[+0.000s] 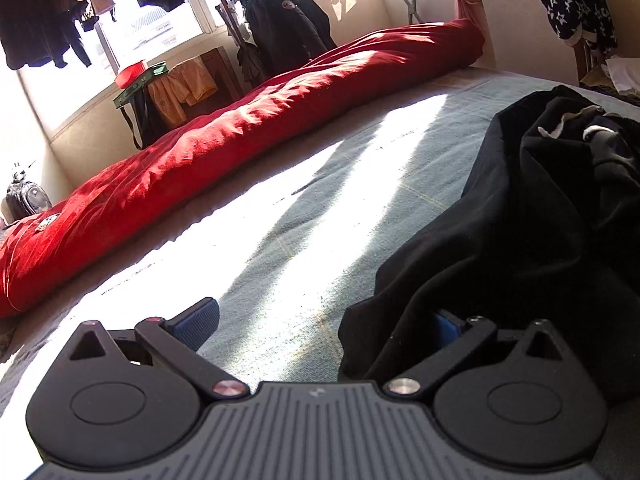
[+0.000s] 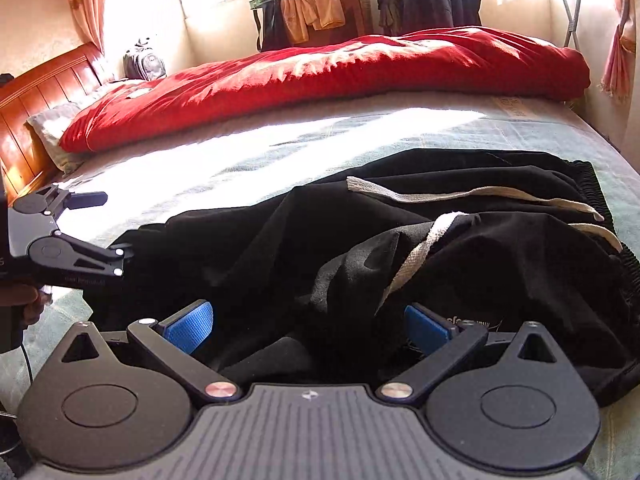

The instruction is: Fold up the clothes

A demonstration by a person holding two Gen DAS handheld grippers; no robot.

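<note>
So far, nothing is folded. Through your left wrist camera, the left gripper [image 1: 320, 320] sits low over the bed [image 1: 280, 208] with its fingers [image 1: 196, 322] spread wide. The left pad lies over bare sheet; the right pad is tucked against the near edge of the black trousers [image 1: 520, 216], which lie bunched on the right side of the bed. Whether cloth sits between the pads you cannot tell from here, but nothing is pinched. A red quilt [image 1: 240, 120] runs along the far side, well apart from the garment.

Through your right wrist camera, the right gripper [image 2: 308, 324] also has its fingers [image 2: 188, 326] spread, with rumpled black cloth lying between and around them, not clamped. The trousers [image 2: 400, 240] are a loose heap, waistband [image 2: 600, 208] to the far right, white drawstring [image 2: 460, 196] trailing across the top. The left gripper [image 2: 104, 224] shows at the left end of the cloth.

What is left, as I judge it, is everything: spread the trousers flat, then fold.
</note>
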